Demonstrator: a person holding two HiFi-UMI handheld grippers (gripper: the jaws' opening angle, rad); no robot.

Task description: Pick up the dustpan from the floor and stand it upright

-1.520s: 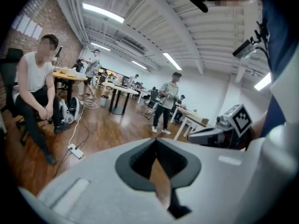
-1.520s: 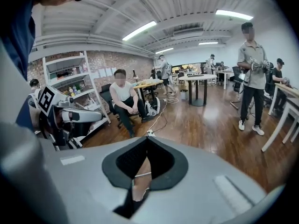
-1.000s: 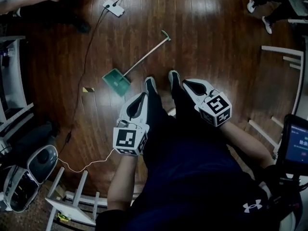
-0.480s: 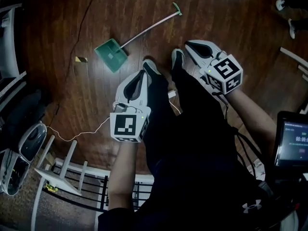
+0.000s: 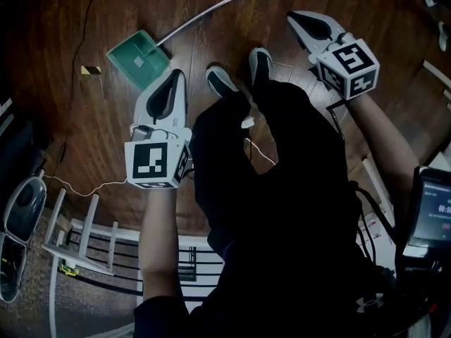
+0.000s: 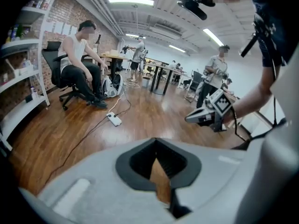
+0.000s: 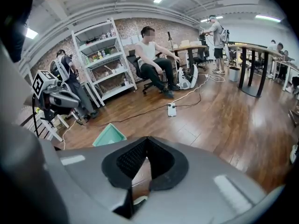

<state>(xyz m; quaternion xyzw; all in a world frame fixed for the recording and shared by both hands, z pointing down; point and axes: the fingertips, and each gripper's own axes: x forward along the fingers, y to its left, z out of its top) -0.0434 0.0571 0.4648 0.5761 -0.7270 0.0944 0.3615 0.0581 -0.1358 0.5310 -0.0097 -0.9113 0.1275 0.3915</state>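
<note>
Dustpan (image 5: 137,59) lay flat on floor (image 5: 106,136), just beyond your left gripper (image 5: 173,74). Both it and right gripper (image 5: 294,17) had jaws pressed together, empty. You needed jaws spread first, then a pinch on handle (image 5: 204,13) near pan.

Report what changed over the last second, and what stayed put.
Both tools sank toward the floor; the left tool now hovers near the dustpan, the right tool nearer its handle. Nothing was grasped: both tools stay shut and empty, dustpan still lying flat.

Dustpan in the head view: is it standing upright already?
No, the green dustpan lies flat on the wooden floor, its long handle stretched out along the boards.
</note>
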